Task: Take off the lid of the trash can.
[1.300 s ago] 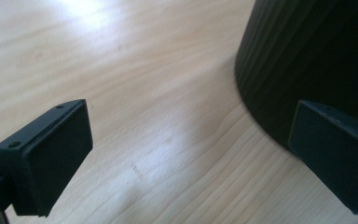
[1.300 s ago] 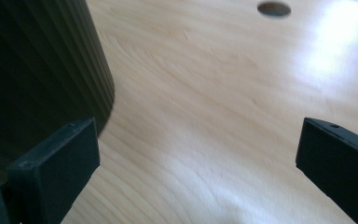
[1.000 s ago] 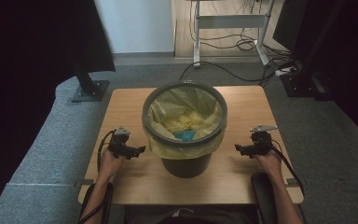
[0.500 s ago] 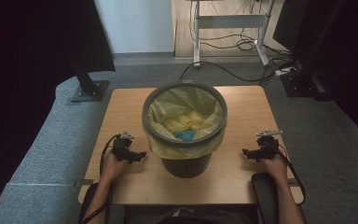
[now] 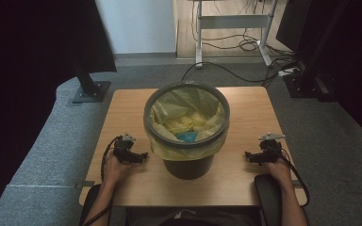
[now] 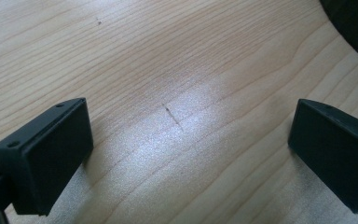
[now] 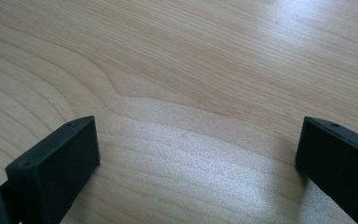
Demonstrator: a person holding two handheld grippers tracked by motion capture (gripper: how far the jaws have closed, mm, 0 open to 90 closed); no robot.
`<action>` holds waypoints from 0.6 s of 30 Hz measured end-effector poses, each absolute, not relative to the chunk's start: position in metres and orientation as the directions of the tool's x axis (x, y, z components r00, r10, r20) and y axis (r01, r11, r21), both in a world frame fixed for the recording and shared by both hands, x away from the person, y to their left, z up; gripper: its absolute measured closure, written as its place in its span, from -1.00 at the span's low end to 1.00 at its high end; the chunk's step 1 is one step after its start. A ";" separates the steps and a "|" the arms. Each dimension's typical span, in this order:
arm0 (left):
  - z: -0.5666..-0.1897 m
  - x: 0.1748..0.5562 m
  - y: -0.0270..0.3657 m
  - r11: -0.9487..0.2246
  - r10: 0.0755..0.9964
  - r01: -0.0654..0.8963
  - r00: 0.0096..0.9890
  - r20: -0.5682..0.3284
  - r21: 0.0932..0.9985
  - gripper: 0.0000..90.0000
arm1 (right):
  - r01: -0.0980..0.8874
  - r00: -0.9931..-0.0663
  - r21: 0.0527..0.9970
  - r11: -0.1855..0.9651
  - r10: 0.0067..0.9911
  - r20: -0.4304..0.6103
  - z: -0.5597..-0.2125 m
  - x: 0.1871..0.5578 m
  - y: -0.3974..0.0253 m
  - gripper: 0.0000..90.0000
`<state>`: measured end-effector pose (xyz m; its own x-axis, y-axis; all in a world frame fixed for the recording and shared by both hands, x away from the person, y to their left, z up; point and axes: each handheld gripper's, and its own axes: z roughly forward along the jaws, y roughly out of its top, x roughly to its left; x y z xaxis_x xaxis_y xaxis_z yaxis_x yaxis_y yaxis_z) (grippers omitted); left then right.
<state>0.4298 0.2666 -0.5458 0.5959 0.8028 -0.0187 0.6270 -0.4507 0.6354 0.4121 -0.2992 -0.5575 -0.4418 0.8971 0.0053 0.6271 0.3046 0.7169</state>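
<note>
Wooden desk (image 5: 122, 113): lined bin (image 5: 187, 127) between left gripper (image 5: 139, 156) & right gripper (image 5: 250, 156), jaws wide open, empty. Risk: uneven pull on liner tips bin.

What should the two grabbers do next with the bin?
Probably move both inward toward the yellow bag folded over the bin rim. The left gripper and right gripper sit low on the table, one on each side of the bin, both open and holding nothing.
</note>
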 end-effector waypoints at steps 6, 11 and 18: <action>-0.542 0.431 0.263 -0.445 0.821 0.662 0.570 -0.020 0.604 -1.00 | 0.627 -0.444 0.717 0.306 0.896 0.005 -0.557 0.411 -0.299 -1.00; -0.541 0.431 0.263 -0.448 0.822 0.668 0.569 -0.020 0.594 -1.00 | 0.626 -0.445 0.717 0.307 0.896 0.005 -0.558 0.411 -0.299 -1.00; -0.538 0.433 0.264 -0.429 0.820 0.684 0.569 -0.062 0.590 -1.00 | 0.626 -0.446 0.716 0.309 0.895 0.004 -0.557 0.411 -0.299 -1.00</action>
<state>0.4332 0.2641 -0.5378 0.5687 0.8203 -0.0617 0.6836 -0.4295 0.5902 0.4105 -0.2986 -0.5574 -0.4464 0.8948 0.0041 0.6258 0.3089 0.7162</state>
